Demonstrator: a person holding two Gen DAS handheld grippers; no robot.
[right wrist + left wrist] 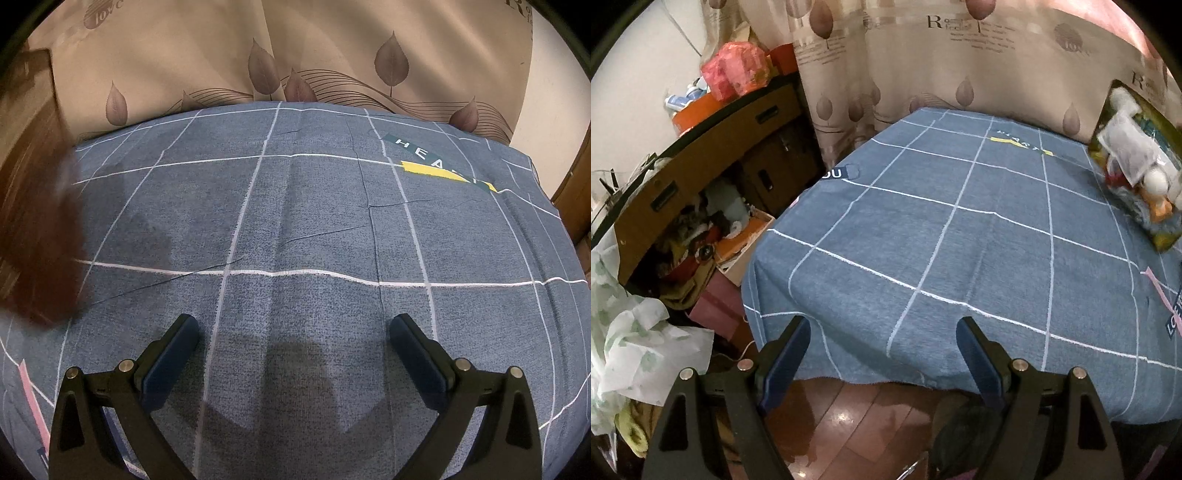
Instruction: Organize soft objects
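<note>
Both grippers stand wide and empty: the left gripper [882,325] over the near edge of the blue grid-lined cloth [960,236], the right gripper [295,325] low above the same cloth [314,221]. A blurred brown shape [40,236] at the left rim of the right view cannot be identified. Soft toys in a clear bag [1137,166], cut off at the frame edge, lie at the cloth's far right corner; leaf-print curtains [923,66] hang behind, and a cluttered cardboard box [701,177] sits left.
</note>
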